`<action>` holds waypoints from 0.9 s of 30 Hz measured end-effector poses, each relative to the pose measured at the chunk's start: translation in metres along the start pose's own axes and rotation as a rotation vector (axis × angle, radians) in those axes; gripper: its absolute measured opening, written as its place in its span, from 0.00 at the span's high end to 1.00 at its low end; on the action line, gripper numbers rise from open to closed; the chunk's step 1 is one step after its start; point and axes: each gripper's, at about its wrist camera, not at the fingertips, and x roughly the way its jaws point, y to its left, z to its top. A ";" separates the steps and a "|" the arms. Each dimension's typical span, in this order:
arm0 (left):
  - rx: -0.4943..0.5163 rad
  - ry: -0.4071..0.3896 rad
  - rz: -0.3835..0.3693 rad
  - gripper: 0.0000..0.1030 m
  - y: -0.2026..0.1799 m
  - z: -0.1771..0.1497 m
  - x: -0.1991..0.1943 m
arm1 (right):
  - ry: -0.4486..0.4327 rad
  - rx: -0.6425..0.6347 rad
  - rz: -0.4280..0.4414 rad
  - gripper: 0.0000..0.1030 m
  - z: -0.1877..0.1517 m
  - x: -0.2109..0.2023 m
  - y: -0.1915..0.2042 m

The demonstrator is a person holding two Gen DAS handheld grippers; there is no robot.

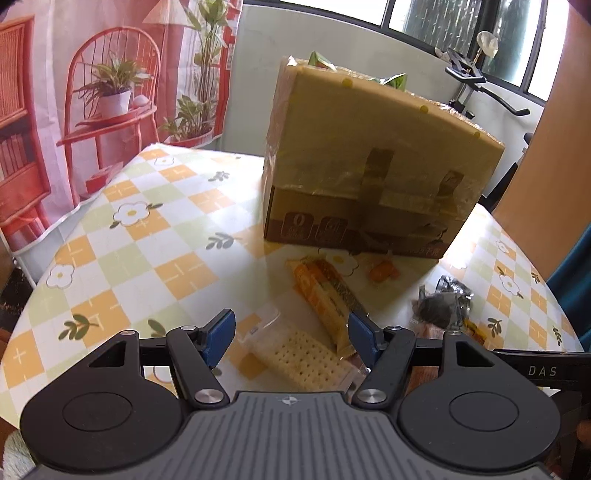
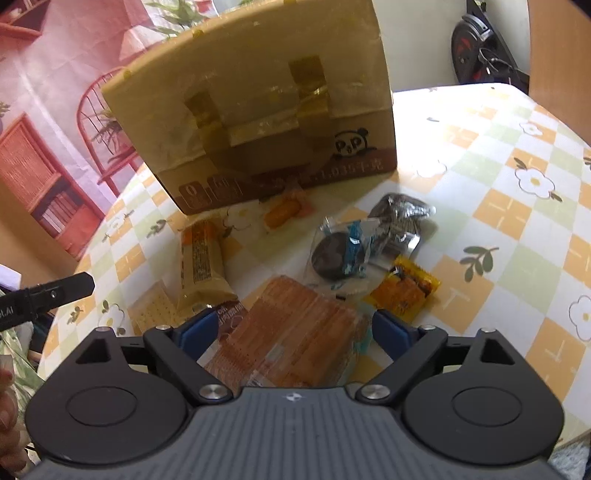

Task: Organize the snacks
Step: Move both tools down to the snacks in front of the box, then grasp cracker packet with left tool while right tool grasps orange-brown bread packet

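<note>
Indoors, both open grippers, left gripper (image 1: 291, 338) and right gripper (image 2: 293, 334), hang over a checkered tablecloth (image 1: 147, 229) by windows (image 1: 476, 33)

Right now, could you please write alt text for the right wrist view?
The open right gripper straddles a clear-wrapped pack of orange-brown biscuits on a checked floral tablecloth. Other small snack packets lie scattered before a taped cardboard box.

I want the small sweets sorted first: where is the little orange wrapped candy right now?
The orange candy lies on the table just in front of the cardboard box, left of the dark cookie packet in the right wrist view.
</note>
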 end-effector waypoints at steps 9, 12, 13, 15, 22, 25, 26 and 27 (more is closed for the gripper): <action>-0.031 0.036 0.008 0.32 0.009 -0.012 0.012 | 0.097 0.030 0.000 0.09 -0.007 0.025 0.005; -0.038 0.050 0.012 0.32 0.011 -0.014 0.015 | 0.108 0.018 -0.007 0.09 -0.006 0.033 0.009; -0.041 0.055 0.014 0.32 0.011 -0.015 0.016 | 0.109 0.009 -0.008 0.09 -0.005 0.036 0.011; -0.047 0.063 0.016 0.32 0.011 -0.016 0.018 | 0.106 -0.021 -0.023 0.09 -0.003 0.041 0.015; -0.073 0.094 0.016 0.32 0.010 -0.021 0.027 | 0.034 -0.176 -0.053 0.20 -0.008 0.047 0.024; -0.082 0.114 0.002 0.33 0.008 -0.023 0.033 | 0.002 -0.200 -0.043 0.21 -0.013 0.045 0.023; -0.087 0.123 -0.002 0.34 0.007 -0.024 0.035 | -0.007 -0.202 -0.039 0.21 -0.014 0.044 0.023; -0.092 0.131 -0.005 0.36 0.006 -0.025 0.037 | -0.016 -0.203 -0.037 0.21 -0.016 0.044 0.022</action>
